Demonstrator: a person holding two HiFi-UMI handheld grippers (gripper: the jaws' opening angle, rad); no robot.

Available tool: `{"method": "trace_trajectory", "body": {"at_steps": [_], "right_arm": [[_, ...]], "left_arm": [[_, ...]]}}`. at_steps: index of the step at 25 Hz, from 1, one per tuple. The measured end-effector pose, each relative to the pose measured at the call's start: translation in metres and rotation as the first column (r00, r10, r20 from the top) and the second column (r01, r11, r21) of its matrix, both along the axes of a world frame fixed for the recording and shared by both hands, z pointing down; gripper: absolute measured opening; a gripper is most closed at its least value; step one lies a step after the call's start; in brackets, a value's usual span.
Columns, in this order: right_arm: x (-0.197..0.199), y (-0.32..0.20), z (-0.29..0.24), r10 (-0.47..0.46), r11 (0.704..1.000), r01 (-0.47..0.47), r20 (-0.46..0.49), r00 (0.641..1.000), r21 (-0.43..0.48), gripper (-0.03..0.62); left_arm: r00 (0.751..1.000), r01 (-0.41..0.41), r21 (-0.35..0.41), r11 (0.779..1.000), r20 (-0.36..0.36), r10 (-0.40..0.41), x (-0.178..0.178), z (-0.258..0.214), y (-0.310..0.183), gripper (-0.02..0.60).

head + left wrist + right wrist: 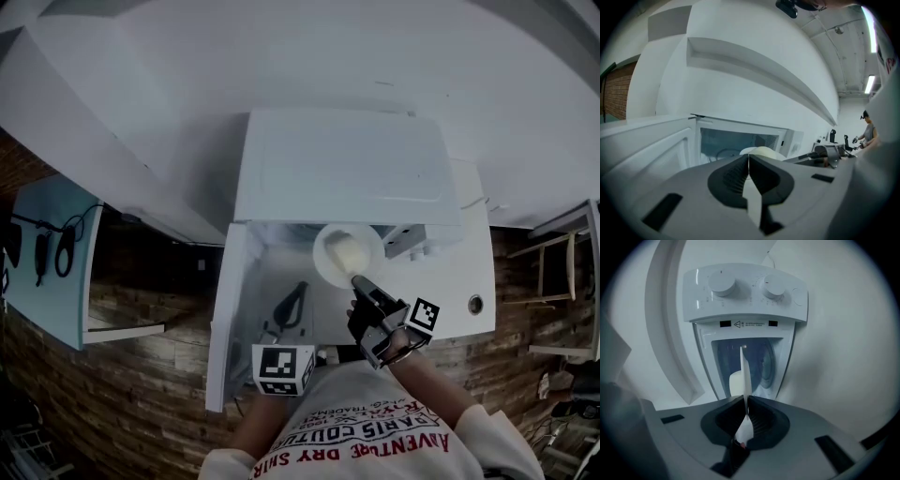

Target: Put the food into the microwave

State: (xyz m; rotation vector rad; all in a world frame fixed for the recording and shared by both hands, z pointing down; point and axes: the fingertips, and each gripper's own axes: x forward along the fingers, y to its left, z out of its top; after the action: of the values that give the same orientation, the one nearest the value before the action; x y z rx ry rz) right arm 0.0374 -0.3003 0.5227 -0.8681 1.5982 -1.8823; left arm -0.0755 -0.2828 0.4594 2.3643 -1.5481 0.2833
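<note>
White smooth plate (325, 261) of pale rounded food (349, 250) at the boxy microwave's (347, 169) open mouth — right claw (359, 281) pinches its five-o'clock rim; left claw (749, 161) closed, empty.

A pale blue board (42, 281) sits at left (black cords (64, 251) on it). A wooden frame (558, 272) stands far right; strip lights (869, 84) glow overhead.

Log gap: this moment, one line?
right gripper: shut on round white plate | pale food: on plate | white microwave door: open | left gripper: shut, empty
</note>
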Motion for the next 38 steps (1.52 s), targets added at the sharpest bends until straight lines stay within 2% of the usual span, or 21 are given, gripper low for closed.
{"method": "trace_trajectory", "body": {"at_steps": [8,15,23,30,38], "right_arm": [[-0.004,-0.039,0.029,0.015,0.999,-0.016,-0.007,1.0,-0.035,0.023],[-0.014,-0.068,0.048,0.045,0.998,-0.045,0.008,0.999,-0.044,0.023],[-0.019,-0.094,0.07,0.063,0.996,-0.066,-0.046,0.997,-0.061,0.024],[-0.014,-0.111,0.072,0.126,0.991,-0.129,-0.102,0.987,-0.023,0.025],[-0.02,-0.127,0.075,0.15,0.988,-0.154,-0.142,0.979,-0.018,0.026]], "left_arm": [[0.998,0.057,-0.05,0.997,0.013,-0.057,-0.009,0.02,-0.03,0.008],[0.999,0.049,-0.106,0.993,0.017,-0.048,-0.01,0.044,-0.04,0.008],[0.999,0.039,-0.159,0.987,0.016,-0.037,-0.011,0.062,-0.04,0.008],[0.999,0.013,-0.158,0.987,0.032,-0.008,-0.009,0.068,-0.039,0.008],[0.999,0.009,-0.173,0.985,0.034,-0.003,-0.015,0.073,-0.04,0.008]]}}
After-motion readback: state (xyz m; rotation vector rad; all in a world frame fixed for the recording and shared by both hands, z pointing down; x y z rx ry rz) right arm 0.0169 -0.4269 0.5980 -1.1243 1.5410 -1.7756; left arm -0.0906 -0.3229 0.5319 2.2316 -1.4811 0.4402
